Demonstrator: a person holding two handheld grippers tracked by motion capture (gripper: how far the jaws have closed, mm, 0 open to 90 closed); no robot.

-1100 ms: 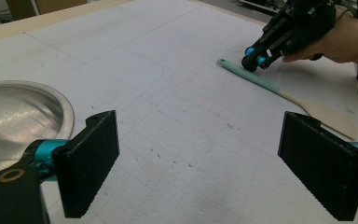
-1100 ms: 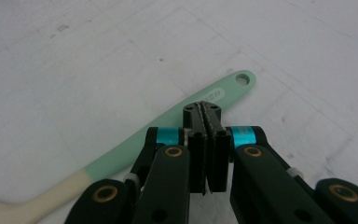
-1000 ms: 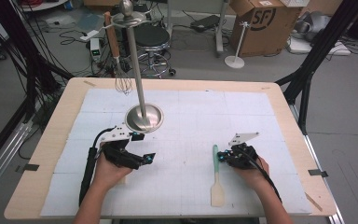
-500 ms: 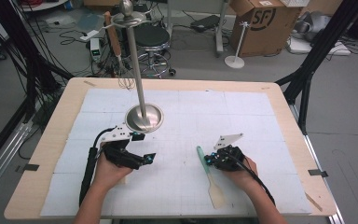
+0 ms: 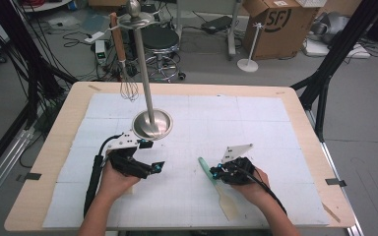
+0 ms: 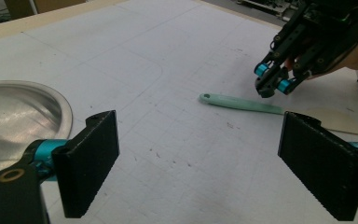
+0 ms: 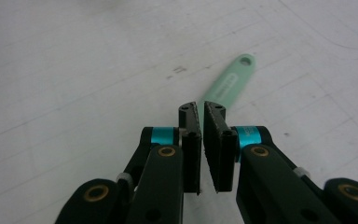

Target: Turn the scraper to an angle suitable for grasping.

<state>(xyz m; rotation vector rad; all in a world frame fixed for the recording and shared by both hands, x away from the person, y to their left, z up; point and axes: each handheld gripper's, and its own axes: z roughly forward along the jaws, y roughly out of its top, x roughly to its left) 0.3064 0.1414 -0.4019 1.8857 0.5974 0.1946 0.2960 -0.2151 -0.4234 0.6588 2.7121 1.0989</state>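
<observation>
A metal stand with a round base sits on the white mat covering the wooden table. A whisk hangs from its top. Behind, on the floor, stand a stool and a cardboard box.

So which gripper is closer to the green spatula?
The right gripper. It hovers right over the spatula's green handle, jaws just starting to open, nothing between them. The left gripper stays apart from it, open, beside the metal stand's base.

Mint-green spatula handle, cream blade, black tongs
</observation>
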